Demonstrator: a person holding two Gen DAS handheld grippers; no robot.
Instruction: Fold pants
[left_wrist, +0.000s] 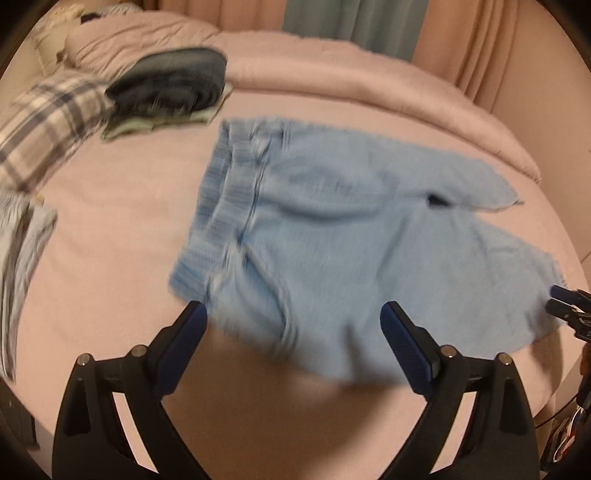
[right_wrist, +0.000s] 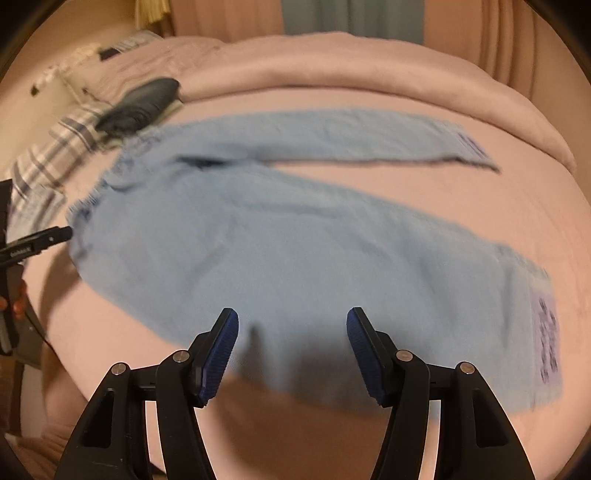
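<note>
Wide bed with pink cover (right_wrist: 332, 92); all places below taken from the pants. Both views blurred.

Pale blue denim pants (right_wrist: 295, 240) lie spread flat on the bed, legs splayed apart in a V, waistband (left_wrist: 221, 192) toward the pillows, hems (right_wrist: 543, 332) at the other end. Unfolded; first fold not yet made, I judge.

Beyond the waistband: plaid pillow (left_wrist: 48, 122), and a dark folded garment (left_wrist: 170, 79) atop a pale one.

Left tongs (left_wrist: 293, 314): spread wide, empty, over the near hip edge just past the waistband. Right tongs (right_wrist: 291, 319): spread wide, empty, over the near leg's edge, short of its hem.

Advice: pinch the near edge at both points together, lift evenly, carry the near leg onto the far one, matching hems and seams. Keep the denim taut between grips to avoid creasing.
</note>
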